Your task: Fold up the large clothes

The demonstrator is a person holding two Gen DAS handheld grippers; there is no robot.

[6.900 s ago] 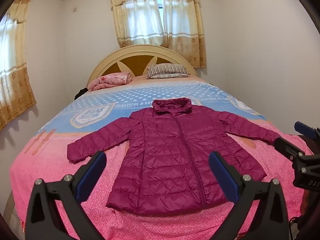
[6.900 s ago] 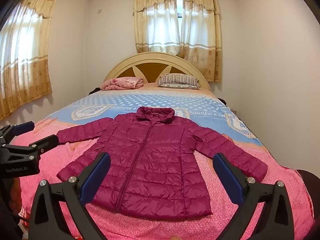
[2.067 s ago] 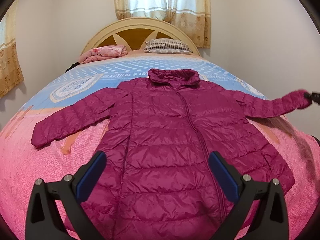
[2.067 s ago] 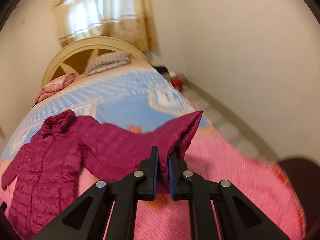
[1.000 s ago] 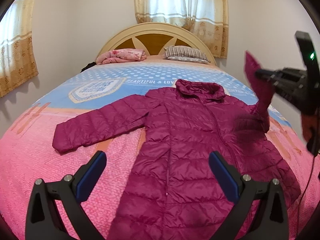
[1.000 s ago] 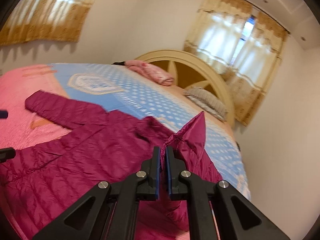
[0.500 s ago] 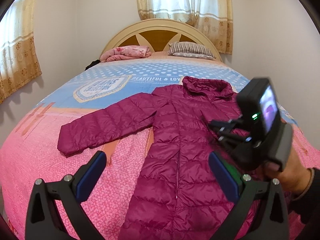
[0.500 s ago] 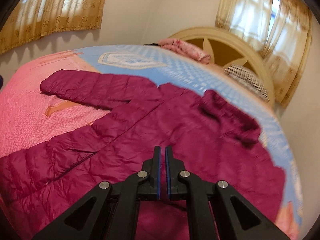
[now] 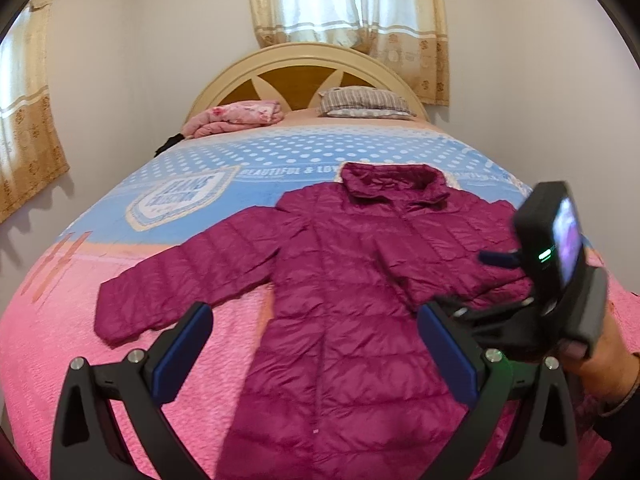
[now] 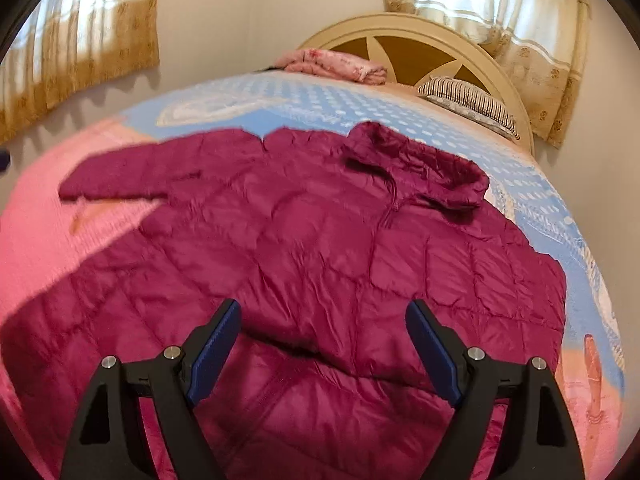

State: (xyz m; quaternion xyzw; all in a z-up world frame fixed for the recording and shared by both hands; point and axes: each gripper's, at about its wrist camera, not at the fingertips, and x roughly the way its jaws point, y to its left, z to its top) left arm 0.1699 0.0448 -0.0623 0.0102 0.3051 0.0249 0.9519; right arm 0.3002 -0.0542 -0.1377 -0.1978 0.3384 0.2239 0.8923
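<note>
A magenta puffer jacket lies front up on the bed, collar toward the headboard. Its left sleeve is spread out over the pink cover. The other sleeve is folded across the chest, with its cuff lying under my right gripper. That gripper's jaws are opening; the pads stand apart and press on nothing. In the left wrist view its camera block hovers over the jacket's right side. My left gripper is open above the lower part of the jacket, holding nothing.
The bed cover is pink near me and blue farther up. A striped pillow and a folded pink blanket lie by the wooden headboard. A person's hand holds the right gripper. Walls stand close on both sides.
The right gripper carried the sleeve cuff across the jacket, came down onto the chest, then opened and let the cuff go. The left gripper drifted slightly sideways, still open.
</note>
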